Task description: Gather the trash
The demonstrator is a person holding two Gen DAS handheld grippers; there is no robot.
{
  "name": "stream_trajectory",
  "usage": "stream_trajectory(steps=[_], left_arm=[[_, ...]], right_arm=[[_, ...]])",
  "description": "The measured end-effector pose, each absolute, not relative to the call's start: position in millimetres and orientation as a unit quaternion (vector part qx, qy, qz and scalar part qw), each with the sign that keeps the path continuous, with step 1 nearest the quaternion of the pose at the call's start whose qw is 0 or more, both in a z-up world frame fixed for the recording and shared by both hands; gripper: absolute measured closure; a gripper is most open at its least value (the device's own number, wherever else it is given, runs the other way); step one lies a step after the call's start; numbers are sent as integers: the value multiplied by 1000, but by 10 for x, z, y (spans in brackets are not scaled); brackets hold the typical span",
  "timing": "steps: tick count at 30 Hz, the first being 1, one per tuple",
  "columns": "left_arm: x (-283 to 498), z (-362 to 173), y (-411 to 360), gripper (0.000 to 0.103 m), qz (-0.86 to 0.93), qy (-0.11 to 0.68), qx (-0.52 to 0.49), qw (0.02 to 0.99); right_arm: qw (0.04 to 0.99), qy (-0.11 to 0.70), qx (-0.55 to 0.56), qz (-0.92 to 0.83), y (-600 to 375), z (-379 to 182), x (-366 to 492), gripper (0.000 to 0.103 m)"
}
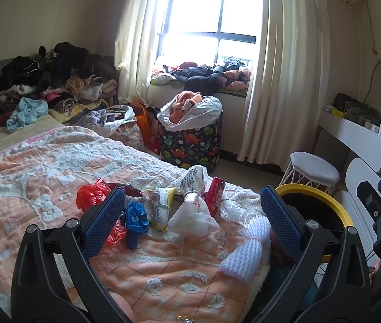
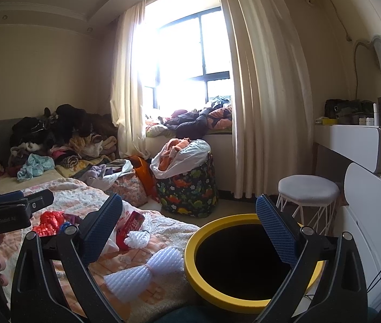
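Your left gripper (image 1: 193, 215) hangs above the bed with its blue-padded jaws spread wide and nothing between them; the trash lies scattered on the orange-and-white blanket (image 1: 42, 172) right in front of it. From left to right you have a crumpled red plastic bag (image 1: 92, 195), a blue plastic bag (image 1: 135, 216) just beside the left pad, a small yellow-and-white wrapper (image 1: 162, 206), a white plastic bag (image 1: 194, 212) knotted in the middle, and a red packet (image 1: 215, 195) leaning against that white bag. Nearer the bed's edge sits a small white foam net (image 1: 229, 210), and closer to you a larger white foam net sleeve (image 1: 247, 250) tied at its middle (it lies almost at the blanket's corner, close to the bin). Your right gripper (image 2: 189, 231) is likewise opened wide and empty, held over the yellow-rimmed bin (image 2: 190, 250), which stands just beside the bed, its dark interior showing between the pads. In the right wrist view the larger foam sleeve (image 2: 147, 271) rests near the bin's rim. Behind all this stand a dinosaur-print hamper (image 2: 190, 191) stuffed with clothes, a white stool (image 2: 307, 188) and a heap of clothes (image 1: 53, 80) at the far end of the bed.
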State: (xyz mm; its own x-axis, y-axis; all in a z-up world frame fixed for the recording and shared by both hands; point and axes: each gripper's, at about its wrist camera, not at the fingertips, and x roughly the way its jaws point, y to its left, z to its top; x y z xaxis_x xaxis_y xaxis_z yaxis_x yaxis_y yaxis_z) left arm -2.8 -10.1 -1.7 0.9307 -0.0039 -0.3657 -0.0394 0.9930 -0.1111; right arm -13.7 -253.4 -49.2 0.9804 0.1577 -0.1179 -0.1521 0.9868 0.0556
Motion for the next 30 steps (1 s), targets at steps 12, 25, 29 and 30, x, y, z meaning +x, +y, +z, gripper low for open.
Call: stream_trajectory(steps=[12,25,29,30], left_arm=[[43,-58,237,10,51,191,-86,977],[40,-95,685,10,104,188,-113,970],[43,-105,856,10,118,185,-122,968],[41,-106,904,10,121,183,-125,968]], right_arm=[[989,97,19,106,-2324,-471,-6,6],[980,127,43,148,-1850,-321,218,6],[977,153,58,135,-1703,-320,345,6],[977,160,63,127,-1673,-333,380,6]])
